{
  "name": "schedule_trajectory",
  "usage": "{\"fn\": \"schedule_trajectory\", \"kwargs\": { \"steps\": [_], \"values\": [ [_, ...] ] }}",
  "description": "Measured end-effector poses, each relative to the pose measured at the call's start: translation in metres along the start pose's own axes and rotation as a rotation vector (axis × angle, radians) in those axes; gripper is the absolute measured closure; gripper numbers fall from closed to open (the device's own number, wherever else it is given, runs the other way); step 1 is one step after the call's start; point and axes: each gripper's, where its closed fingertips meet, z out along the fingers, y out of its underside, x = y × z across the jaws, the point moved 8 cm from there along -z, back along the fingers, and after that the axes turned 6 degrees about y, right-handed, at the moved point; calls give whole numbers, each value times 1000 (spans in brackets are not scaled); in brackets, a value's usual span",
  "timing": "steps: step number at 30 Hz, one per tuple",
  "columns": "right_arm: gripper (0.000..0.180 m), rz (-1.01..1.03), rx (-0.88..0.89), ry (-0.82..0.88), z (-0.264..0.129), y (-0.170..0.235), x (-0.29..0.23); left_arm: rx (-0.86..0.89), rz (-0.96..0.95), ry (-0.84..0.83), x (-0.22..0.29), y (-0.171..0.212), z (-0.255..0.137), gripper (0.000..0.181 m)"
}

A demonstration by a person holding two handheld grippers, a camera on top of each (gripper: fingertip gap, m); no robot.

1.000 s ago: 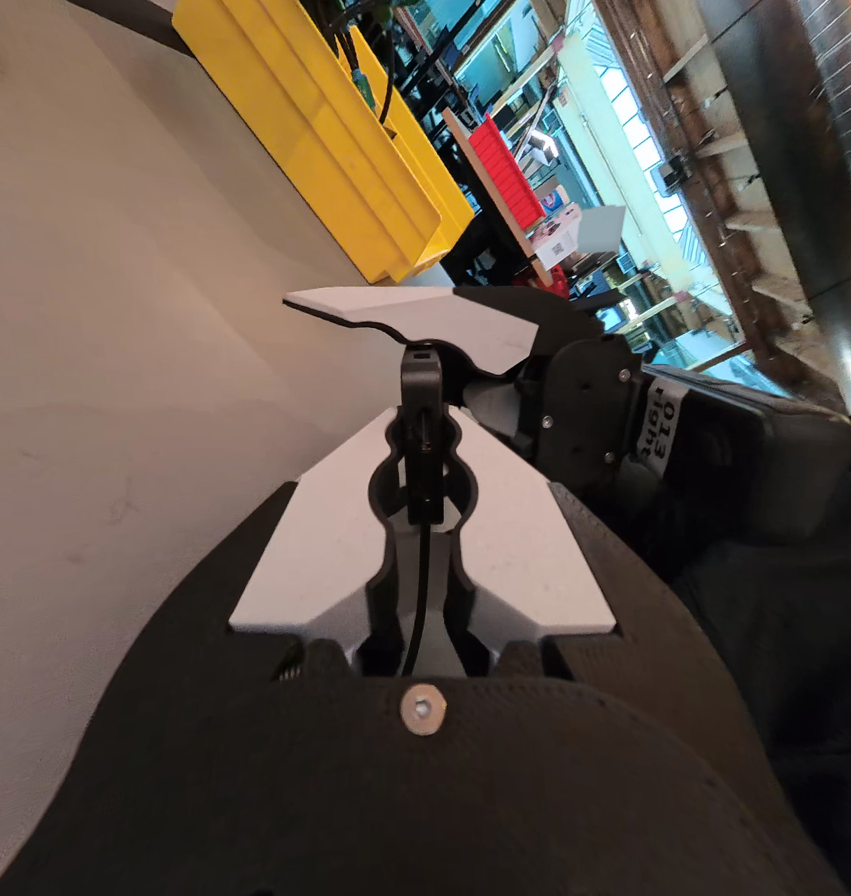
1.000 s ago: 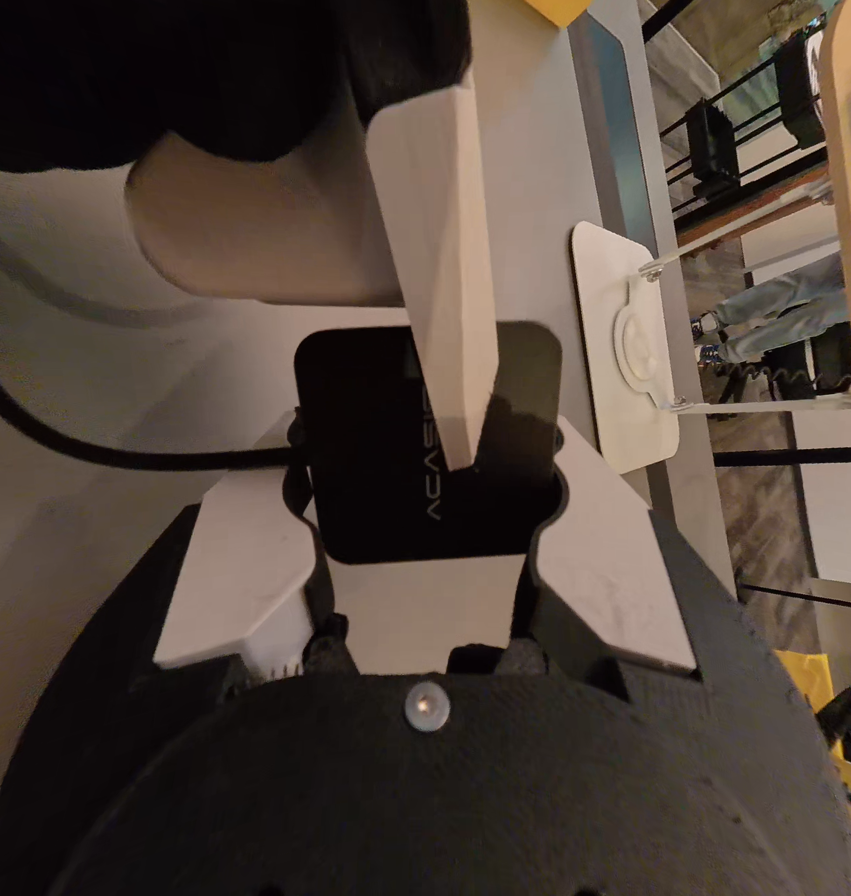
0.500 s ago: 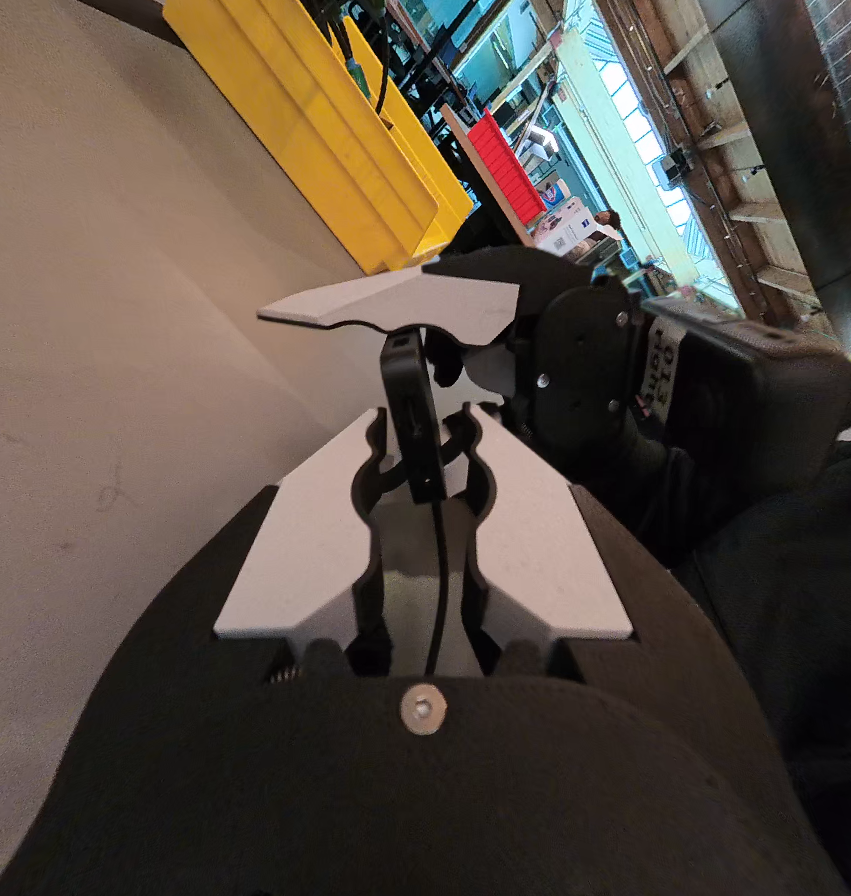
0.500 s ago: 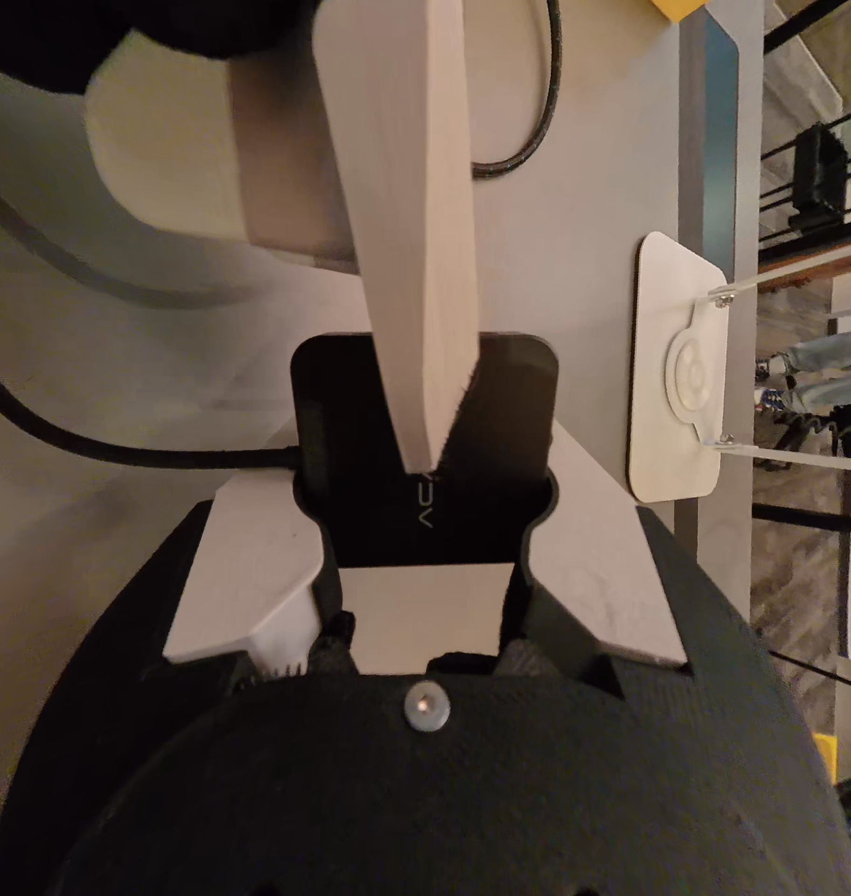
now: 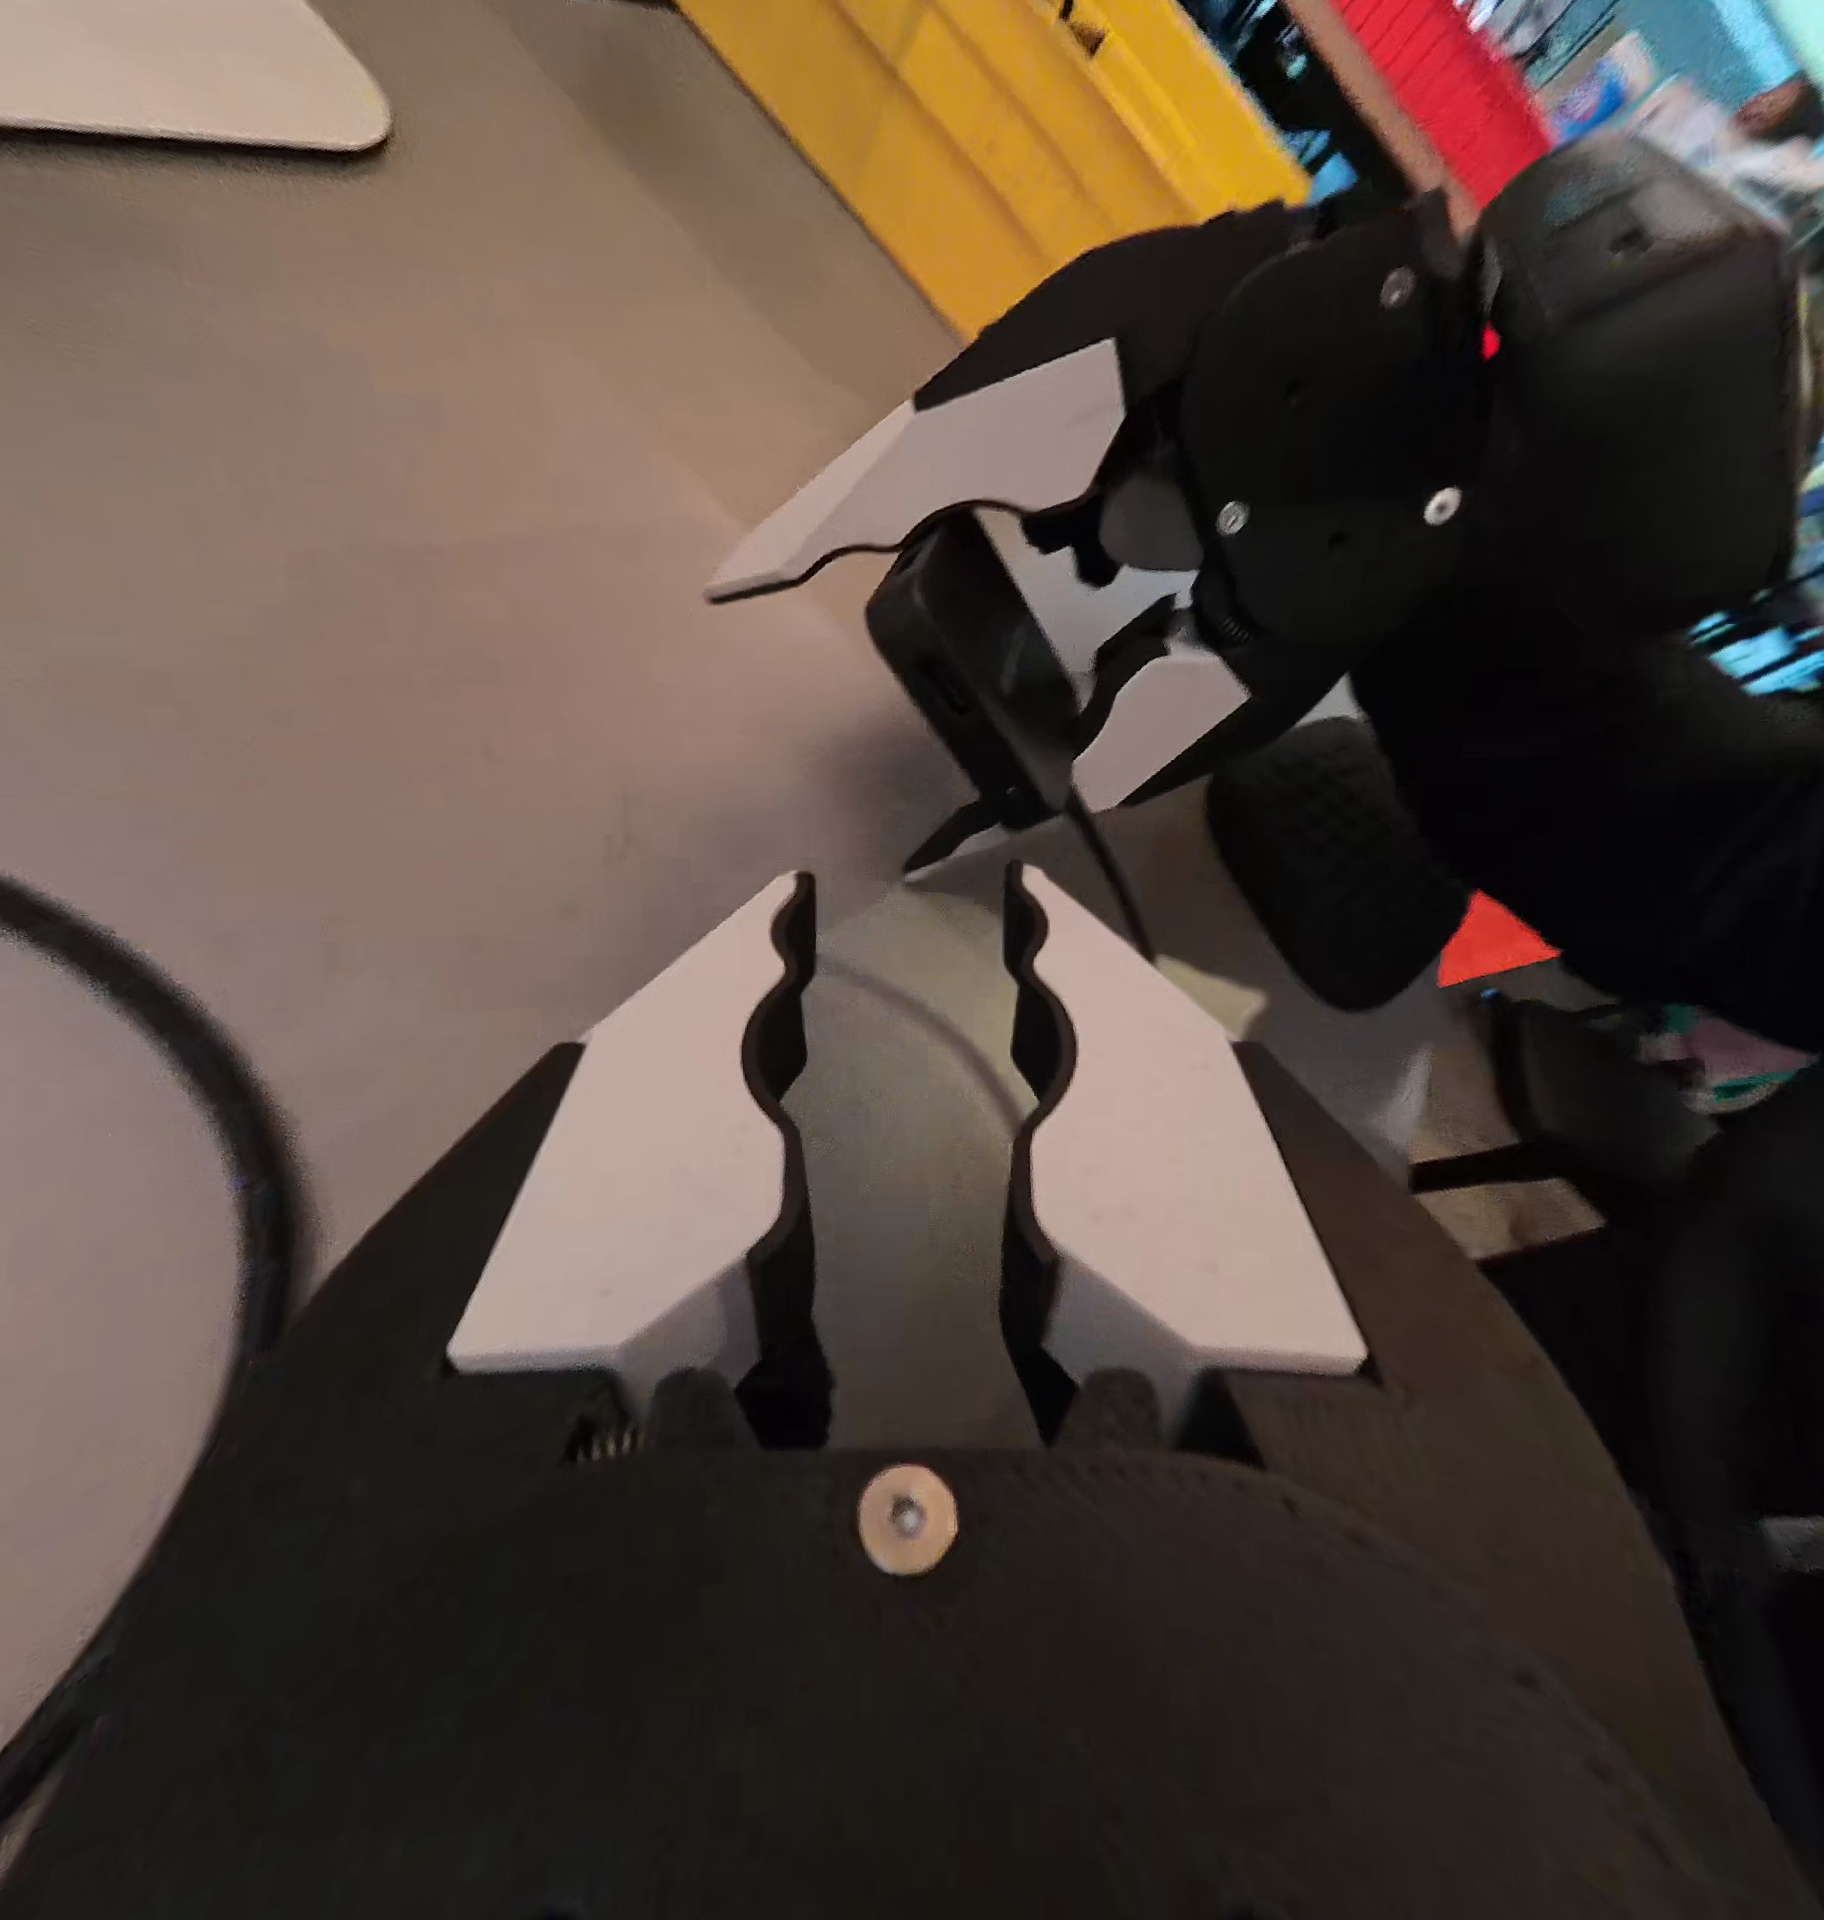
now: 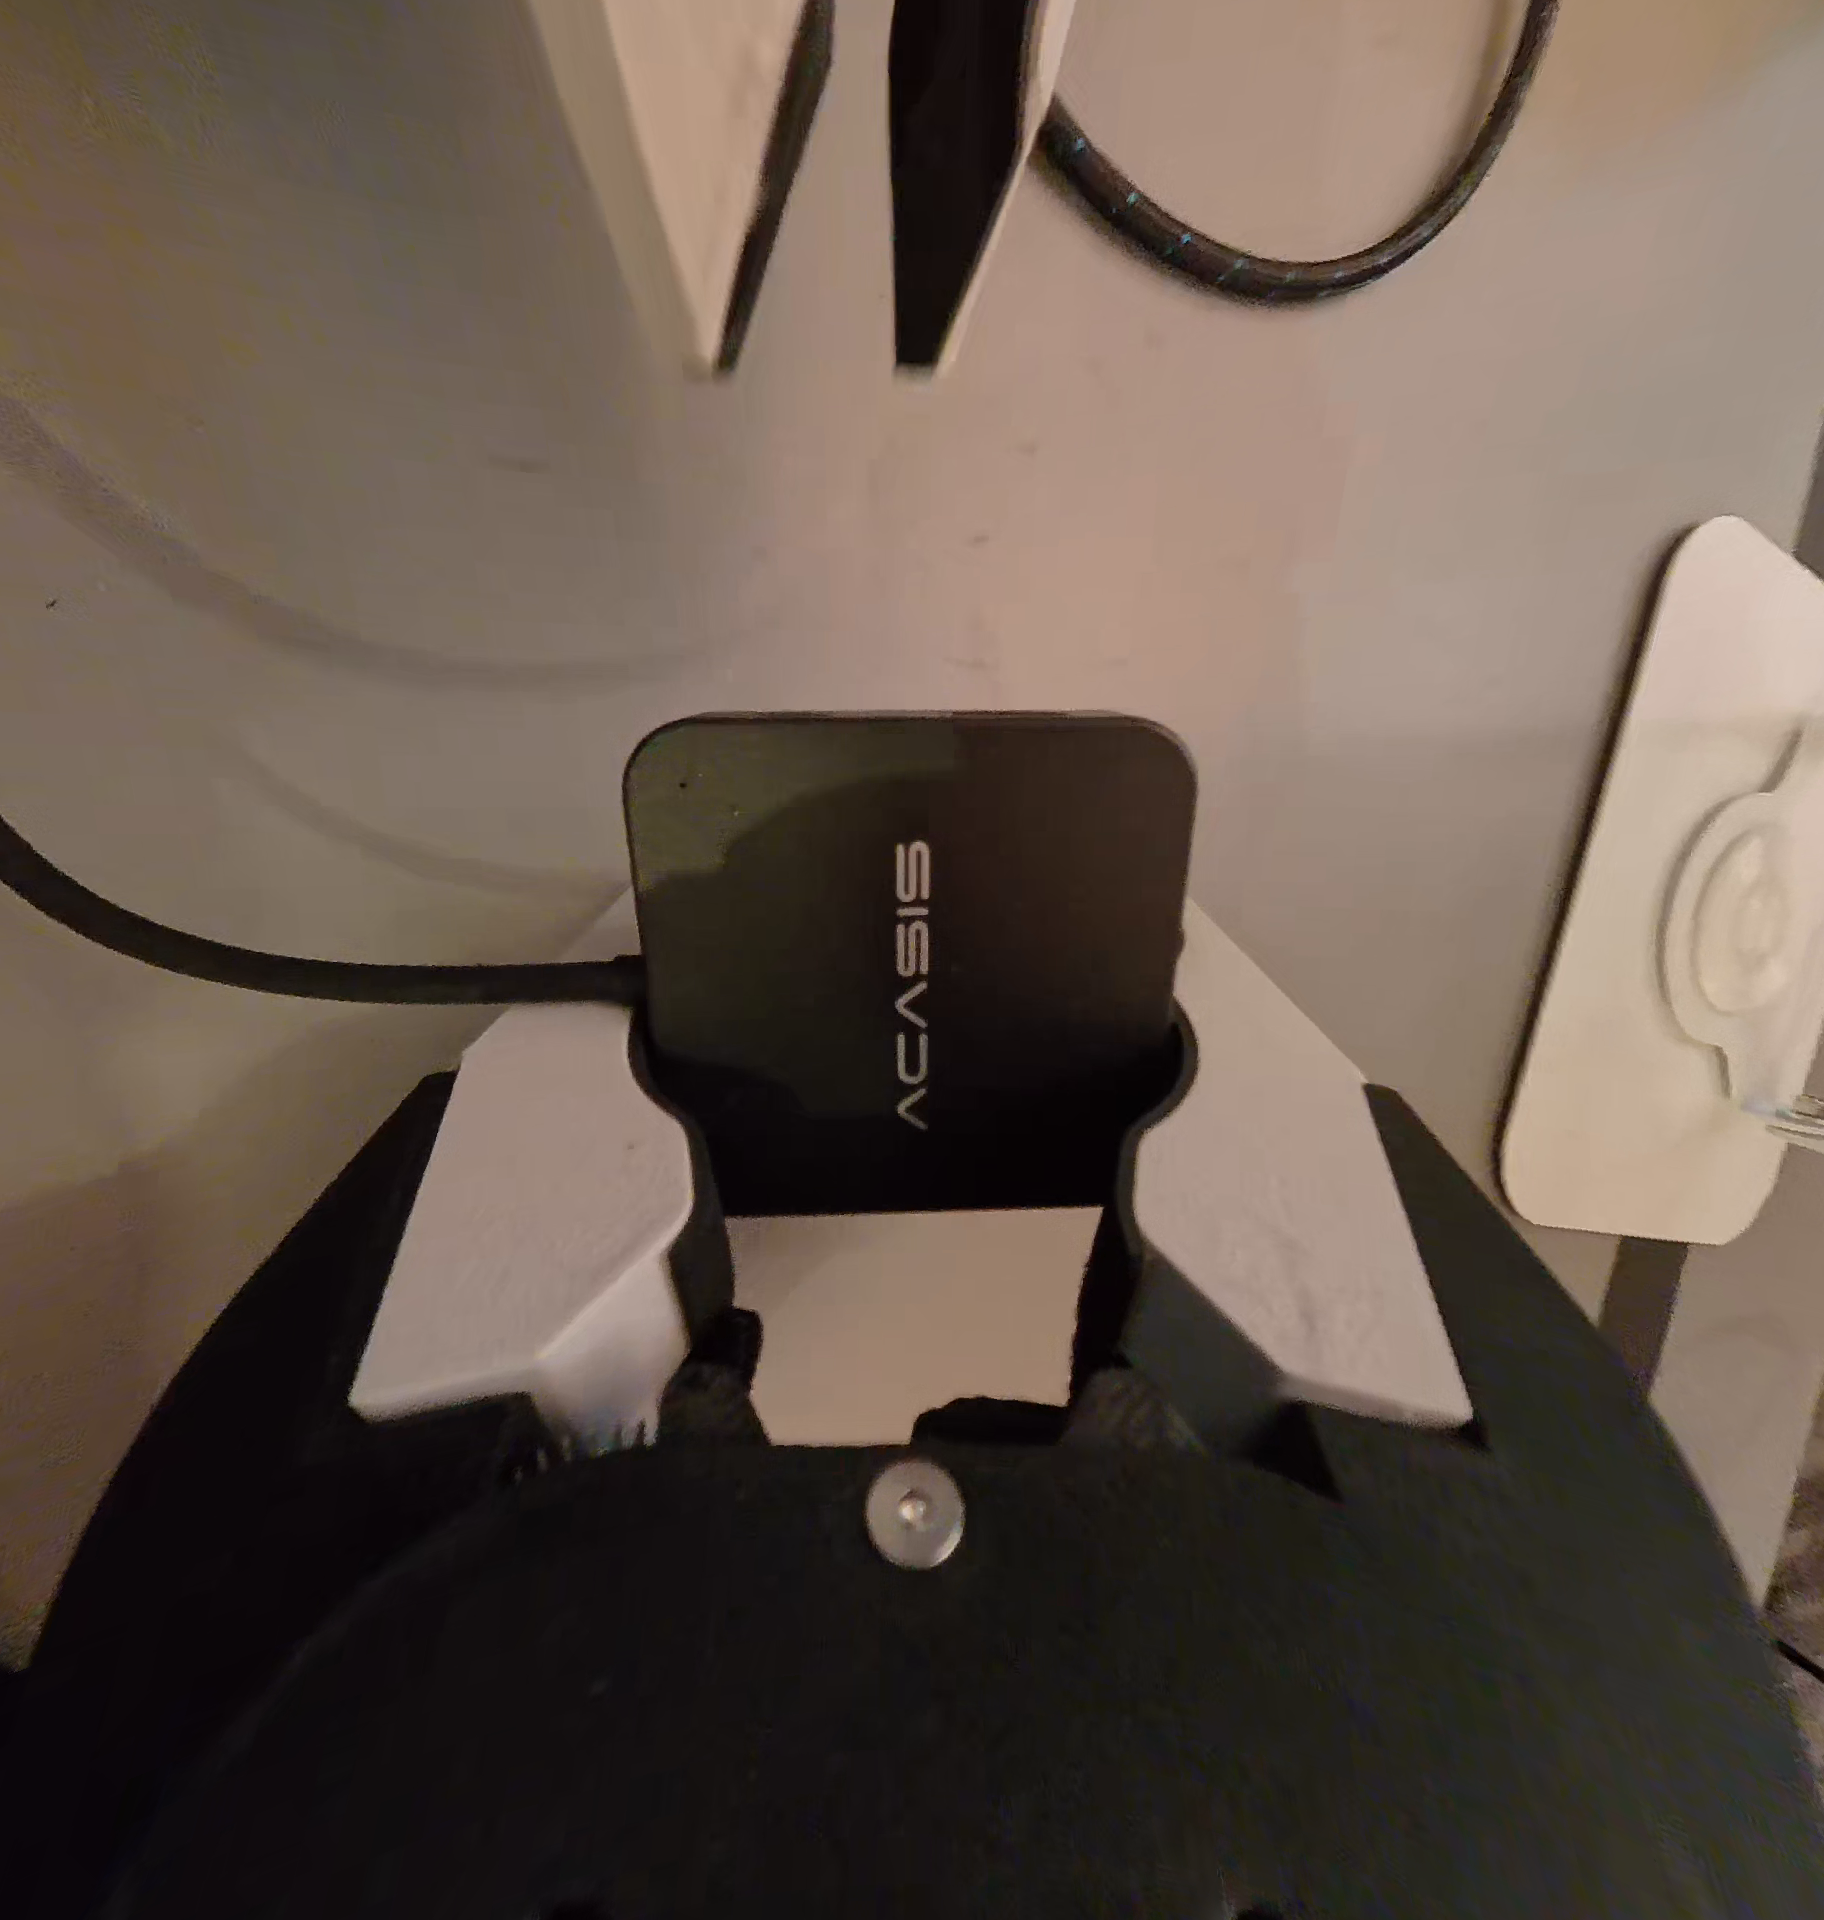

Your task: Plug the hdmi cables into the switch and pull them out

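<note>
While the right hand-held gripper clamps the black switch by its two side edges, the flat body of the switch stands out forward between the white fingers. One black cable is plugged into the switch at its 9 o'clock side and runs away over the pale counter. In the left wrist view, the left hand-held gripper is parted to a medium gap and holds nothing; only the counter shows between its fingers. At 1 o'clock from it, close ahead, the right hand-held gripper appears with the switch in its grip. A second dark braided cable lies loose in a curve on the counter, near the tips of the left hand-held gripper. At 3 o'clock in the right wrist view a white plate lies at the counter edge. Farther away, at 12 o'clock in the left wrist view, yellow bins stand.
</note>
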Motion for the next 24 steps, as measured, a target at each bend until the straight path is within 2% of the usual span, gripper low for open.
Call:
{"fn": "schedule_trajectory", "kwargs": {
  "steps": [3, 8, 11, 20, 24],
  "values": [
    [95, 25, 29, -62, 4, -1, -1, -47, 27, -84, -8, 6, -15, 145],
    [95, 31, 23, -123, 7, 0, 3, -88, 17, -75, -10, 14, -19, 144],
    [95, 39, 23, -142, 8, 0, 4, -140, 63, -124, -11, 18, -25, 144],
    [95, 66, 31, -195, 9, 2, 3, -448, 219, -445, -34, 27, -95, 142],
    [95, 44, 2, -240, 10, 0, 3, -588, 290, -553, -48, 37, -110, 140]
  ]
}}
